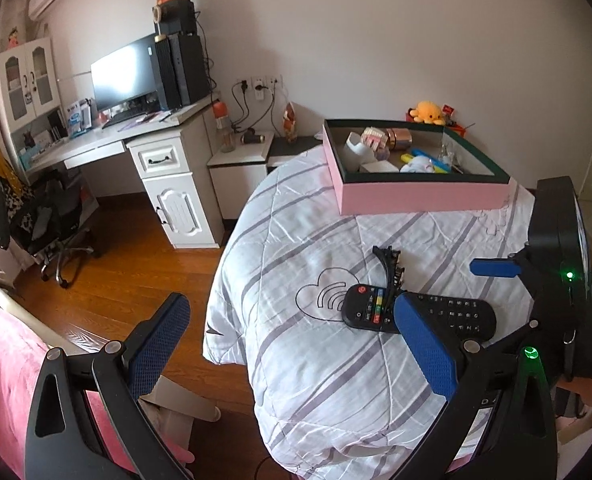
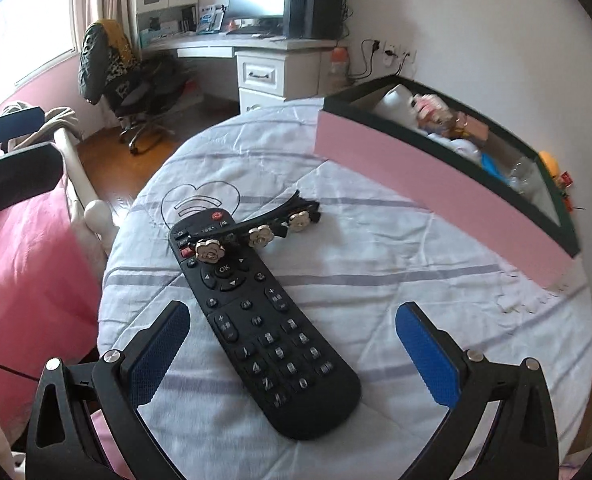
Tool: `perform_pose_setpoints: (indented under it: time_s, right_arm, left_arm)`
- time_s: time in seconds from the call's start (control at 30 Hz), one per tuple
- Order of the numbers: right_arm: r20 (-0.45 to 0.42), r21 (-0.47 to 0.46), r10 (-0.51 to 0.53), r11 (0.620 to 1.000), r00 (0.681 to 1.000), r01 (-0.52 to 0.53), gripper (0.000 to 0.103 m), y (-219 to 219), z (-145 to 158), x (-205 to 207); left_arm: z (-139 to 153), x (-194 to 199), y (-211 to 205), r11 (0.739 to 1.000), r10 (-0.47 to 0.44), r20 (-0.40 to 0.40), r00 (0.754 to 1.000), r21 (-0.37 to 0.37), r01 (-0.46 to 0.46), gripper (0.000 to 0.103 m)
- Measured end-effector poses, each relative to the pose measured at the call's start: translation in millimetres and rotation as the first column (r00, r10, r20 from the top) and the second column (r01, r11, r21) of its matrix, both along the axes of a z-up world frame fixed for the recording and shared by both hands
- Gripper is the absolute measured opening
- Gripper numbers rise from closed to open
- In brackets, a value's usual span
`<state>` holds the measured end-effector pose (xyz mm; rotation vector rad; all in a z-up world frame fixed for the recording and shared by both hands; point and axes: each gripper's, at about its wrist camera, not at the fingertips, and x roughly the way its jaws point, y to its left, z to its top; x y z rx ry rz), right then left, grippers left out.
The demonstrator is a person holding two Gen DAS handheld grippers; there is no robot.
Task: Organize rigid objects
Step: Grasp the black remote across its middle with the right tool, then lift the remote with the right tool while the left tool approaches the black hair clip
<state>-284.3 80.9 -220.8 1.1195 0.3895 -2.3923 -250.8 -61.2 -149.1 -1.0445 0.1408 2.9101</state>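
Remote control (image 2: 255, 320): a black remote is laid flat on the striped white quilt (image 2: 376, 320), its red power button towards the desk side; "OK" is read on the round centre key and digits on the number pad.
Hair clip (image 2: 255, 232): a black clip set with three pale flower ornaments is rested across the remote's upper end, one end on the quilt.
Pink box (image 1: 420, 196): an open box with a dark rim is placed beyond the remote on the bed, small items seen inside.
Right hand-held gripper (image 2: 291, 356): held low over the quilt, fingers spread wide, with the remote's lower half lying between them, untouched.
Left hand-held gripper (image 1: 291, 344): held over the bed's edge, fingers spread, nothing pinched.
Quilt print: a heart outline is drawn beside the remote.
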Motion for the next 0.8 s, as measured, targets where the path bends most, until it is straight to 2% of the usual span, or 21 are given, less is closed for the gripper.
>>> perform_pose_setpoints:
  time_s: [0.1,0.13,0.17,0.27,0.57,0.7,0.8]
  right_arm:
    - [0.053,-0.065,0.025,0.998,0.998,-0.021,0.076,5,-5,2]
    - [0.049,-0.069,0.025,0.997,0.998,-0.021,0.065,5,-6,4]
    - [0.031,-0.052,0.016,0.999,0.999,-0.014,0.058,7,-5,9]
    - [0.044,-0.072,0.003,0.997,0.999,0.001,0.050,17,-4,15]
    - [0.050,-0.076,-0.141,0.987,0.989,0.145,0.047,74,0,36]
    - [0.039,-0.075,-0.256,0.963,0.966,0.258,0.046,113,1,42]
    - [0.019,-0.068,-0.358,0.931,0.934,0.358,0.047,138,2,39]
  left_arm:
    - [-9,-6,4,1.000,-0.006,0.025,1.000,-0.019,0.006,0.103]
    - [-13,-8,6,1.000,-0.004,0.035,0.999,-0.027,0.005,0.103]
    - [-16,-10,8,1.000,-0.005,0.042,0.999,-0.029,0.006,0.103]
    - [-24,-17,16,0.999,-0.023,0.069,0.997,-0.022,0.024,0.103]
    - [-43,-31,61,0.991,-0.130,0.134,0.982,0.018,0.129,0.103]
    - [-47,-36,81,0.986,-0.165,0.152,0.974,0.015,0.165,0.103]
    - [-49,-42,94,0.982,-0.189,0.156,0.969,0.011,0.190,0.103]
